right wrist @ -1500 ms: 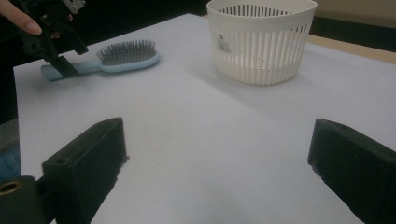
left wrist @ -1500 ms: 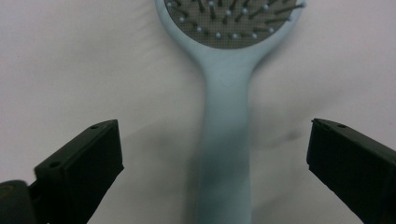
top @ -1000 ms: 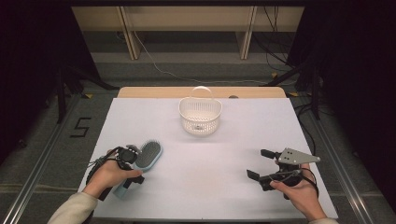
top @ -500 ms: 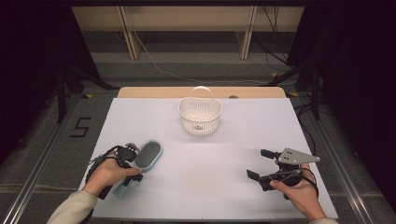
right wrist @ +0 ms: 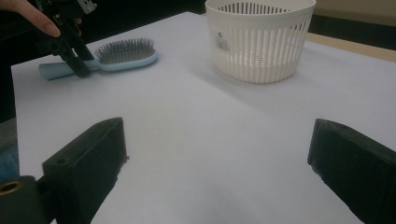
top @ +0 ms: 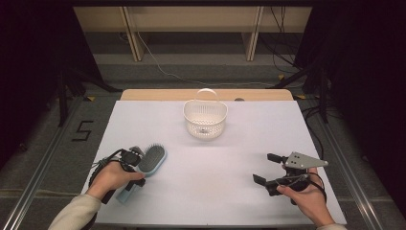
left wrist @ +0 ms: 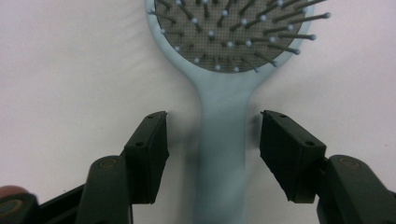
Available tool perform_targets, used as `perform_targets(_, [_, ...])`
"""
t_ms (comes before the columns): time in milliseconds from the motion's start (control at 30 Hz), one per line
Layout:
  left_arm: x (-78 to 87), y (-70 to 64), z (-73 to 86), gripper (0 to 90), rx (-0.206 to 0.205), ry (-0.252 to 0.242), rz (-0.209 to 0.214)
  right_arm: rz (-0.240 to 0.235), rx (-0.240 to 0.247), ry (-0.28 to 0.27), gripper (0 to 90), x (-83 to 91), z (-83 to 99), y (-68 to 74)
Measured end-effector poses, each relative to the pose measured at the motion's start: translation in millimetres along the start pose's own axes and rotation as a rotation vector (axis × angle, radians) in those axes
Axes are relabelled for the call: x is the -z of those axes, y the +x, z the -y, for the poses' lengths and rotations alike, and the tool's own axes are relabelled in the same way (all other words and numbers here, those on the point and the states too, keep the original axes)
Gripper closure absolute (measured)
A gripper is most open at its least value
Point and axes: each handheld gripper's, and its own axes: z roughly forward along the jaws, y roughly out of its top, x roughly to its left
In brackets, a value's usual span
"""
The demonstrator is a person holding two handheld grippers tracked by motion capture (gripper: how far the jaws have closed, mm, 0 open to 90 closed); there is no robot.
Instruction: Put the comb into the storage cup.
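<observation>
The pale blue plastic paddle hairbrush (left wrist: pixel 224 116) lies flat on the white table (top: pixel 215 191), bristles up, with its handle running straight between the spread jaws of the left gripper (left wrist: pixel 212 154), gaps on both sides, so nothing's pinched yet. I'd say close evenly on the handle's flat sides, just below the neck, so it doesn't twist out. That hand comes in low from the near edge, angled toward the brush head. The right gripper (right wrist: pixel 217 168) hovers wide open over bare table, white slatted plastic basket (right wrist: pixel 259 39) well beyond its jaws.
</observation>
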Motion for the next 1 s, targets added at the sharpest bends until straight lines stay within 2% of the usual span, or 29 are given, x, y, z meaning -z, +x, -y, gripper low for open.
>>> perform_targets(333, [-0.5, 0.0, -2.7, 47.2, 0.002, 0.007, 0.001, 0.001, -0.003, -0.002, 5.2, -0.1, 0.0, 0.0])
perform_targets(1000, [-1.0, -1.1, -6.4, 52.2, 0.011, 0.022, 0.009, 0.003, -0.001, -0.001, 5.2, 0.3, 0.0, -0.3])
